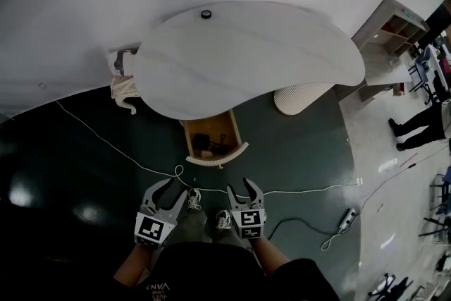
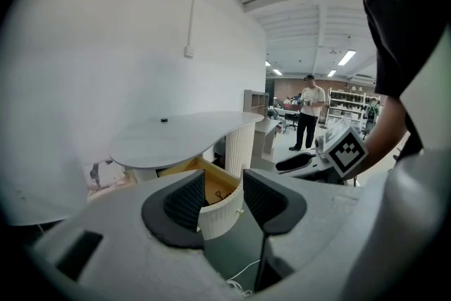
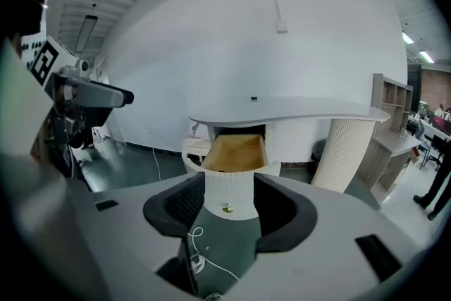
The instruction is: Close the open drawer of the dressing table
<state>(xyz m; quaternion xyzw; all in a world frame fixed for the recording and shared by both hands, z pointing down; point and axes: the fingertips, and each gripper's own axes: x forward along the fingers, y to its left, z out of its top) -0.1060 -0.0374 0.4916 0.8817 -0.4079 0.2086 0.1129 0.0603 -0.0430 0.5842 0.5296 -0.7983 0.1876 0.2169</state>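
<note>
The white dressing table (image 1: 246, 60) stands against a curved white wall. Its wooden drawer (image 1: 210, 139) is pulled out toward me, with small dark items inside and a ribbed white front (image 1: 218, 158). Both grippers hang in front of that drawer, apart from it. My left gripper (image 1: 176, 188) is open and holds nothing. My right gripper (image 1: 239, 187) is open too, with nothing in it. In the right gripper view the drawer front (image 3: 229, 190) and its small knob (image 3: 227, 208) show through the gap between the jaws. In the left gripper view the drawer (image 2: 211, 185) sits ahead.
A white cable (image 1: 120, 151) runs over the dark floor to a power strip (image 1: 347, 220). A ribbed white stool (image 1: 303, 96) sits under the table's right end, a shelf unit (image 1: 394, 28) beyond. A person (image 1: 423, 127) stands far right. Clutter (image 1: 125, 77) lies at the table's left.
</note>
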